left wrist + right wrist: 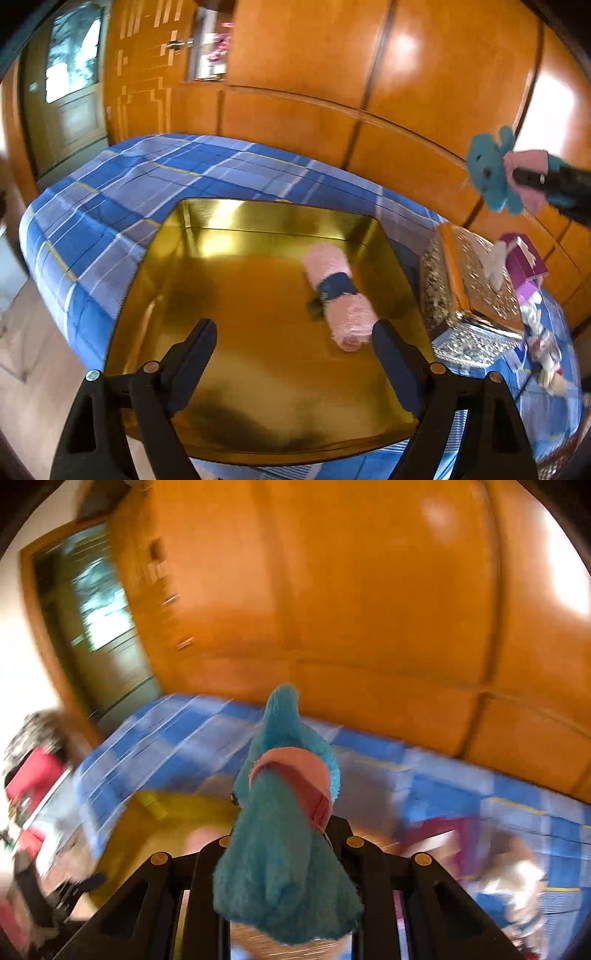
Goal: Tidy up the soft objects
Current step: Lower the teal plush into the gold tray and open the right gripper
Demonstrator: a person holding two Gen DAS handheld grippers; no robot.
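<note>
Left wrist view alone shows pink towel roll (338, 295) in gold tray (258, 221), jaws wide; right jaws clamp teal plush (284, 849).

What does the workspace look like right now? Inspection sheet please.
Surface: bed under a blue plaid sheet.
Job's things: shiny gold tray on the bed, a rolled pink towel with a dark band in it; a teal plush toy with a pink scarf is carried in the air.
Clutter: ornate gold tissue box, purple carton, small pale toys beside the tray.
Grippers: left gripper open and empty above the tray; right gripper shut on the plush.
Cables: nothing seen.
Surroundings: orange wooden wardrobe panels, a door.
</note>
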